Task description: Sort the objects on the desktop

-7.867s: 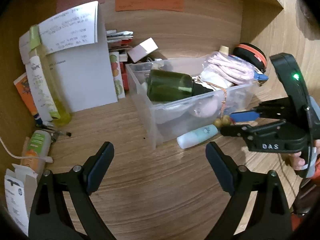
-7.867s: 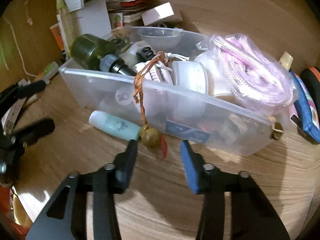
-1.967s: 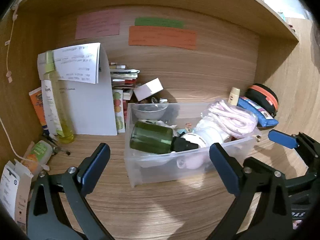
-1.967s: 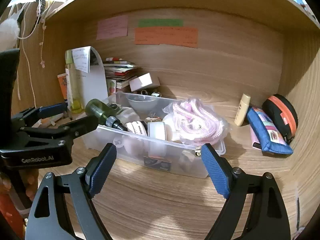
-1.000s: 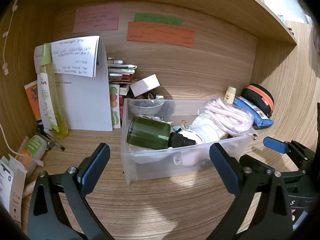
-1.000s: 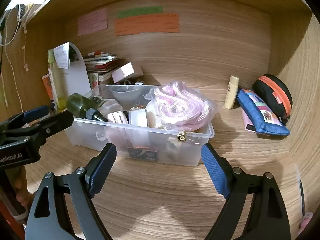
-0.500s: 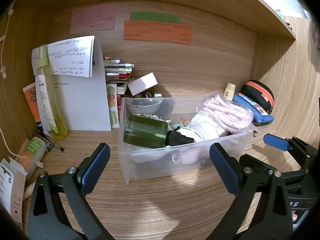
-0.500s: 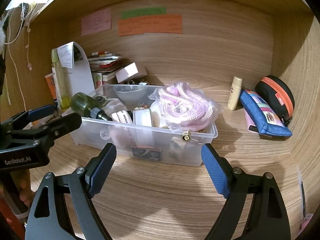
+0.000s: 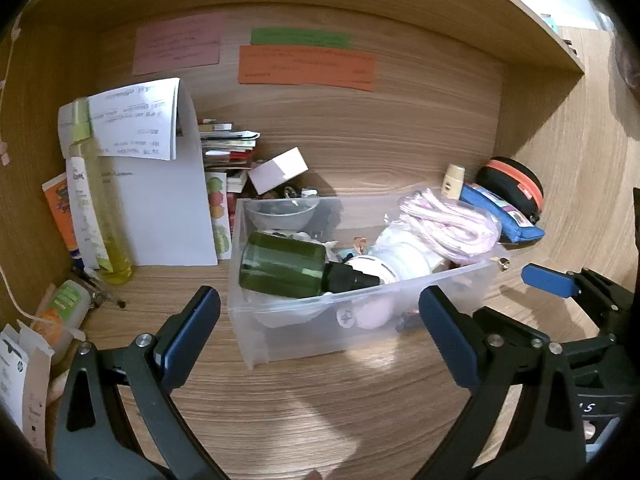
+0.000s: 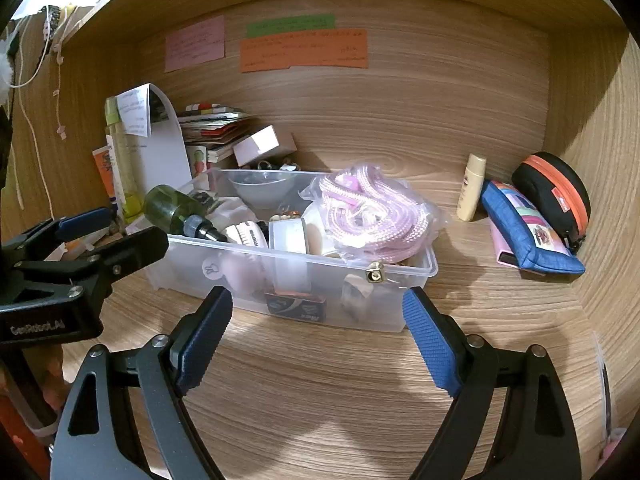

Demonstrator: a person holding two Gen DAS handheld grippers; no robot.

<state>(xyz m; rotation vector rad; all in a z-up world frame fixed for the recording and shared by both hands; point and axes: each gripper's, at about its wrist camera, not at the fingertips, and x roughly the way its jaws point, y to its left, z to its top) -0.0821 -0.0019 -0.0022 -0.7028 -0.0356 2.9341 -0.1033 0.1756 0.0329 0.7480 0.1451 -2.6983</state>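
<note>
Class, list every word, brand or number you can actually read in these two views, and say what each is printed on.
"GenRobot.AI": side of the left gripper, seen from the right wrist.
"S", with a cut-off character before it: right gripper, seen from the left wrist.
Pink note, green note, orange note: writing too blurred.
Curled white paper: print too small.
Black box in the clear bin: white lettering illegible.

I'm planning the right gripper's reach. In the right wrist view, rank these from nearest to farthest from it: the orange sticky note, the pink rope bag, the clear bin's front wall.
From the right gripper:
1. Clear bin front wall, directly ahead on the desk.
2. Pink rope bag, in the bin's right end.
3. Orange sticky note, high on the back wall.
</note>
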